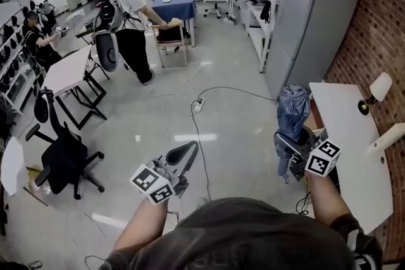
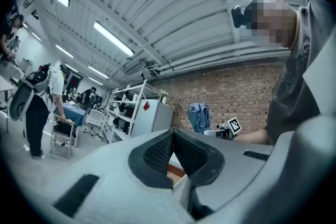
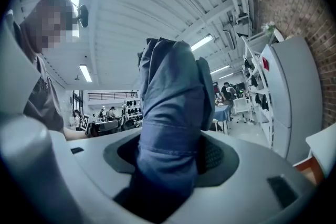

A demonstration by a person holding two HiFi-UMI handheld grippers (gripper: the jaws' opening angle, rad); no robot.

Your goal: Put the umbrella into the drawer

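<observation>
right hand-held gripper grasping umbrella | left hand-held gripper clenched, empty | white table beside

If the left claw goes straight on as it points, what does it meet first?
Probably the grey cabinet beside the brick wall; nothing nearer shows before the left claw, though depth is unclear.

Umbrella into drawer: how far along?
Done: the folded blue umbrella is clamped upright in the right claw. In hand: it is held in the air beside the white desk; left claw shut, empty. Left: no drawer visible; opening it and stowing the umbrella remain.
</observation>
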